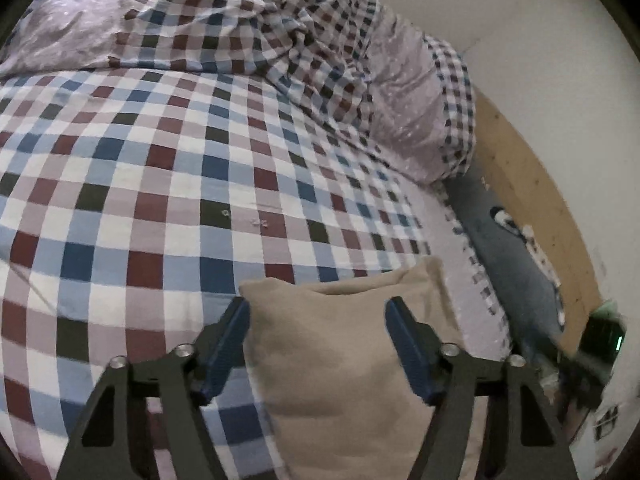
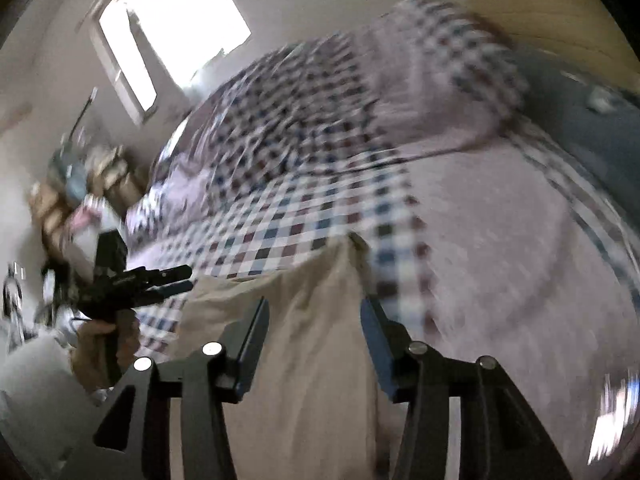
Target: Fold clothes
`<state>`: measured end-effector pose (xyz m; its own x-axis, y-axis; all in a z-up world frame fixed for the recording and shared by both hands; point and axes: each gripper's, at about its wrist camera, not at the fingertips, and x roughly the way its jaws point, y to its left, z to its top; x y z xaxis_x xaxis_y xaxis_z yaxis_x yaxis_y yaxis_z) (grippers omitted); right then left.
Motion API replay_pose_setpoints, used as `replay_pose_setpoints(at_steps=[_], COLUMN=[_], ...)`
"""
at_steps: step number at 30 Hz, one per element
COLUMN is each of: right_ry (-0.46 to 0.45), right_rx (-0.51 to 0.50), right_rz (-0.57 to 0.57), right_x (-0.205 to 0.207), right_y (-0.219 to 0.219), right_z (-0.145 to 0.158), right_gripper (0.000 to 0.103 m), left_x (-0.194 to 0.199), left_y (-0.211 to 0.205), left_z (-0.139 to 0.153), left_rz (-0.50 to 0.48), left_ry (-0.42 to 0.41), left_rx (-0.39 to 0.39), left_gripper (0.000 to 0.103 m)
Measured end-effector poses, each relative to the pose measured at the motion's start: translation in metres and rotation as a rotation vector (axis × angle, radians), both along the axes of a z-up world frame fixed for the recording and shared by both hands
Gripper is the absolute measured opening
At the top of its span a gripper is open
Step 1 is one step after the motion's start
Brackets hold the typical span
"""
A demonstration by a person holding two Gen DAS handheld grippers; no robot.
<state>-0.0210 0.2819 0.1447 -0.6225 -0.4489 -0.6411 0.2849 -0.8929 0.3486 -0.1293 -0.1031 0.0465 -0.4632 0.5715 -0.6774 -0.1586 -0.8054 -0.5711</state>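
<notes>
Your left gripper (image 1: 318, 312) and right gripper (image 2: 314, 312) both gape over the beige garment (image 1: 348, 360). Checked bedspread (image 1: 160, 184) runs clear toward 10 o'clock. Right view is badly blurred.

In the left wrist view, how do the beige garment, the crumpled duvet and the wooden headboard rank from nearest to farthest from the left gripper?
1. Beige garment: directly between the open fingers of the left gripper.
2. Crumpled duvet: piled across the checked bed sheet, toward the top.
3. Wooden headboard: against the wall on the right; its near end is too close to the duvet to call.
</notes>
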Motion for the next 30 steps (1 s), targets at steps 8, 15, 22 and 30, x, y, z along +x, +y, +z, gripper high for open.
replay_pose_setpoints(at_steps=[8, 15, 22, 30], right_ry=[-0.114, -0.078, -0.105, 0.000], right_rx=[0.192, 0.257, 0.272, 0.226], right_rz=[0.066, 0.022, -0.044, -0.154], right_x=[-0.101, -0.127, -0.132, -0.101], right_y=[-0.045, -0.042, -0.031, -0.026], right_z=[-0.059, -0.074, -0.097, -0.043], right_gripper=[0.045, 0.000, 0.001, 0.038], left_x=[-0.017, -0.005, -0.006, 0.004], left_y=[0.004, -0.013, -0.017, -0.030], left_z=[-0.020, -0.015, -0.032, 0.005], left_rz=[0.007, 0.111, 0.205, 0.262], left_ry=[-0.040, 0.071, 0.069, 0.136], left_rx=[-0.076, 0.004, -0.025, -0.086], left_gripper=[0.010, 0.004, 0.007, 0.081])
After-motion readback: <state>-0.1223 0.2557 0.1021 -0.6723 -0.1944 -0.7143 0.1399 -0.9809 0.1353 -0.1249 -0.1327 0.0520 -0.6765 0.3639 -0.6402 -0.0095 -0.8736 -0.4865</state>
